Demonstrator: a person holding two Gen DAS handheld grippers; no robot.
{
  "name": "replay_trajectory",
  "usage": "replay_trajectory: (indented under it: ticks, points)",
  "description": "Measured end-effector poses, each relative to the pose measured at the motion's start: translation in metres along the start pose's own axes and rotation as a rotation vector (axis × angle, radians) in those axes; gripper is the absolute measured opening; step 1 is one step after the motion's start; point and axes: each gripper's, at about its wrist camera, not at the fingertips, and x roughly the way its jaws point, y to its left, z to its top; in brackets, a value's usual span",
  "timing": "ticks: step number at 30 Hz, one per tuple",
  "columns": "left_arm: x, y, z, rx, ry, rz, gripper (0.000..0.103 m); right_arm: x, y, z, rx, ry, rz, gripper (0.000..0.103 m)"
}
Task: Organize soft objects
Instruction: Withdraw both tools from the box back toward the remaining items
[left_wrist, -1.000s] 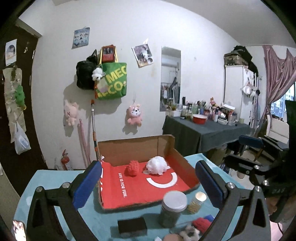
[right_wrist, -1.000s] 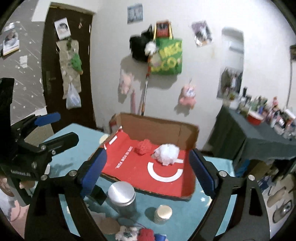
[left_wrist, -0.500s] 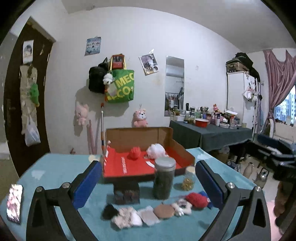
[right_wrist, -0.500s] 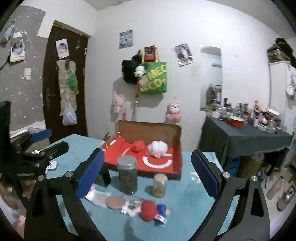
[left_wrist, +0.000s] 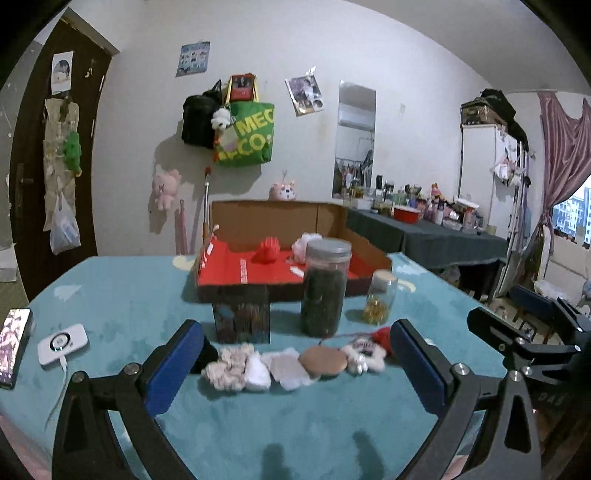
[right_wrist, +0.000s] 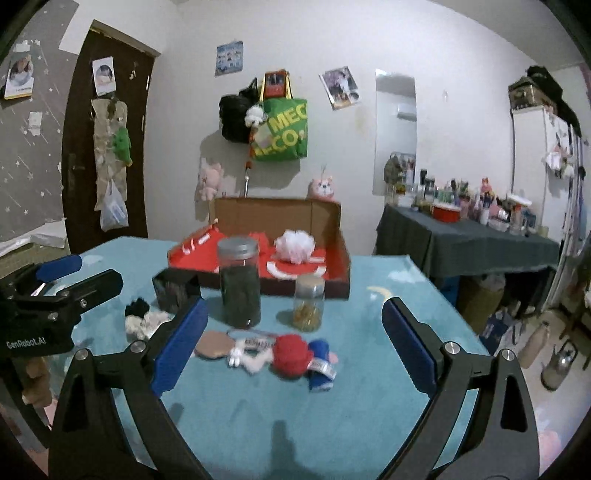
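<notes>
**Both grippers lowered to the row of soft things, nothing yet picked up**

Where a second ago both wrist cameras looked down into the cardboard tray (left_wrist: 369, 254) from above, they now sit low over the teal table (left_wrist: 122, 295) and look almost level across it. The row of soft items, earlier only glimpsed at the bottom edge, now lies between each gripper's blue pads. Judging from this, the approach is nearly done and the next pick can begin.

The left gripper (left_wrist: 291, 354) has its jaws wide apart and grips nothing. Between its pads lie a cream fluffy scrunchie (left_wrist: 227, 369), a white plush piece (left_wrist: 286, 367), a round tan puff (left_wrist: 323, 362) and a small white plush toy (left_wrist: 364, 356), set side by side and touching.

The right gripper (right_wrist: 291, 328) is also spread wide and empty. Ahead of it lie the red pompom (right_wrist: 291, 352) and a blue plush piece (right_wrist: 319, 362), touching each other.

The row's long axis runs left to right across both views, square to the way the fingers point. The blue plush piece lies with its long axis running away from the camera, tilted slightly left.

Behind the row stand a dark box (left_wrist: 242, 319), a tall jar (left_wrist: 325, 288) and a small jar (left_wrist: 380, 301), all upright. Inside the tray already rest a red fluffy ball (left_wrist: 267, 253) and a white fluffy ball (right_wrist: 295, 245), apart from each other.
</notes>
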Motion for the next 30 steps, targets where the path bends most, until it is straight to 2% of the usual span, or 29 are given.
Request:
replay_trajectory:
  ticks: [15, 23, 30]
  points:
    - [0.048, 0.014, -0.052, -0.011, 0.167, 0.052, 0.103, 0.05, -0.003, -0.068, 0.074, 0.183, -0.044, 0.097]
    - [0.054, 0.021, -0.051, 0.005, 0.189, 0.067, 0.103, 0.061, -0.002, -0.078, 0.053, 0.217, -0.051, 0.097]
    - [0.059, 0.038, -0.038, -0.018, 0.215, 0.078, 0.103, 0.068, -0.006, -0.071, 0.059, 0.22, -0.053, 0.097]
